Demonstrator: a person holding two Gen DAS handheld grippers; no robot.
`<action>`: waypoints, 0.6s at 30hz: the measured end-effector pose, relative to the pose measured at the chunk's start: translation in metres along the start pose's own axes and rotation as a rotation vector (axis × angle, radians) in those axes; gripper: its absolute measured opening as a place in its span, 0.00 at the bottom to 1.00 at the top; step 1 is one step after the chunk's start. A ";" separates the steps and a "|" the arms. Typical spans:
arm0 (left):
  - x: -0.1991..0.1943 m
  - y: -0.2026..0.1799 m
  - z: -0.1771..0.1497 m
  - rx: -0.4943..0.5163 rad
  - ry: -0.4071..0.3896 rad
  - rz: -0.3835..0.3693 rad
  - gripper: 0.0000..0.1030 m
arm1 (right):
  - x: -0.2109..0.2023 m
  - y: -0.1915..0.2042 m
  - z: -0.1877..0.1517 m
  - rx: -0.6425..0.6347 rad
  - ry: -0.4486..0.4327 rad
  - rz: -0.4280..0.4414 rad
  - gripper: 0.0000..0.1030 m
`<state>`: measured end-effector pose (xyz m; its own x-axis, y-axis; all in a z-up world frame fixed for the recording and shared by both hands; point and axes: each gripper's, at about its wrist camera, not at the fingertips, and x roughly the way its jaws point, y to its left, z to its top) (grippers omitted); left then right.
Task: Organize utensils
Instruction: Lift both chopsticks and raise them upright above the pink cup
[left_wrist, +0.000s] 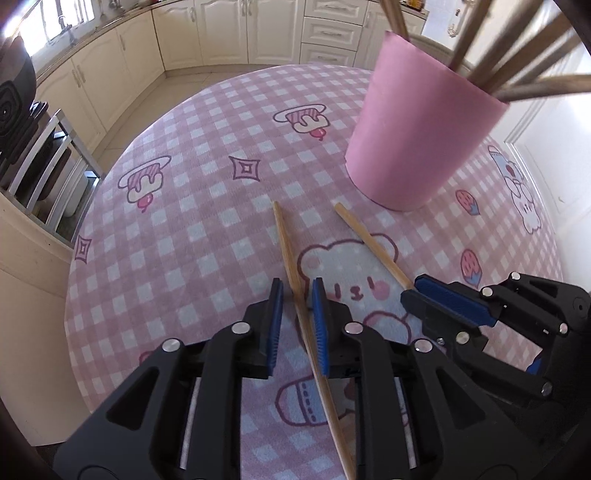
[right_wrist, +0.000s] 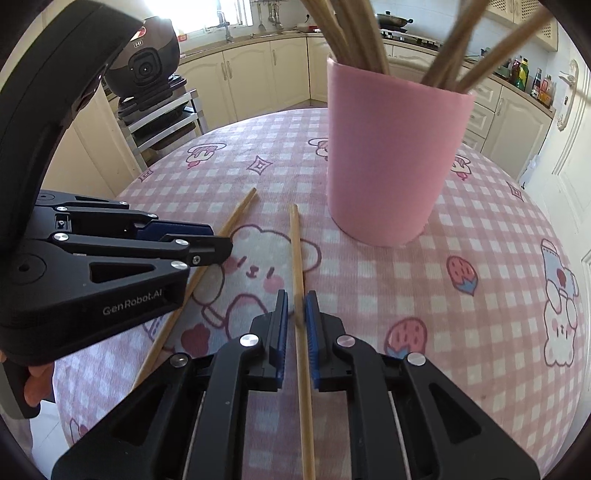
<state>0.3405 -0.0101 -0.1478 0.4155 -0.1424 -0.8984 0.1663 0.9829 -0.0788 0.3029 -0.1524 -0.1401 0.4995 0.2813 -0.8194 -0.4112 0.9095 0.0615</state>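
Note:
Two wooden chopsticks lie on the pink checked tablecloth in front of a pink cup (left_wrist: 417, 125) (right_wrist: 395, 158) that holds several chopsticks. The left chopstick (left_wrist: 291, 266) (right_wrist: 221, 232) runs between the fingers of my left gripper (left_wrist: 297, 291) (right_wrist: 218, 242), whose jaws stand a little apart around it. The right chopstick (right_wrist: 297, 258) (left_wrist: 373, 245) runs between the fingers of my right gripper (right_wrist: 295, 299) (left_wrist: 410, 291), jaws narrowly apart around it. Both chopsticks rest on the cloth.
The round table (left_wrist: 207, 206) ends at the left and far side. Cream kitchen cabinets (left_wrist: 229, 33) line the back. A metal rack (right_wrist: 162, 122) with a black cooker (right_wrist: 147, 62) stands left of the table.

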 end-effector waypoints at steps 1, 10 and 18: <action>0.000 0.003 0.002 -0.008 -0.001 0.001 0.28 | 0.002 0.000 0.002 -0.001 0.000 0.000 0.09; 0.010 0.008 0.015 -0.010 -0.030 0.046 0.31 | 0.017 0.004 0.021 -0.021 0.010 -0.010 0.09; 0.005 0.002 0.014 0.015 -0.043 0.010 0.06 | 0.021 0.010 0.025 -0.029 -0.007 -0.035 0.04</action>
<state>0.3550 -0.0102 -0.1463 0.4550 -0.1380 -0.8797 0.1750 0.9825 -0.0636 0.3286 -0.1291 -0.1423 0.5194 0.2518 -0.8166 -0.4153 0.9095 0.0163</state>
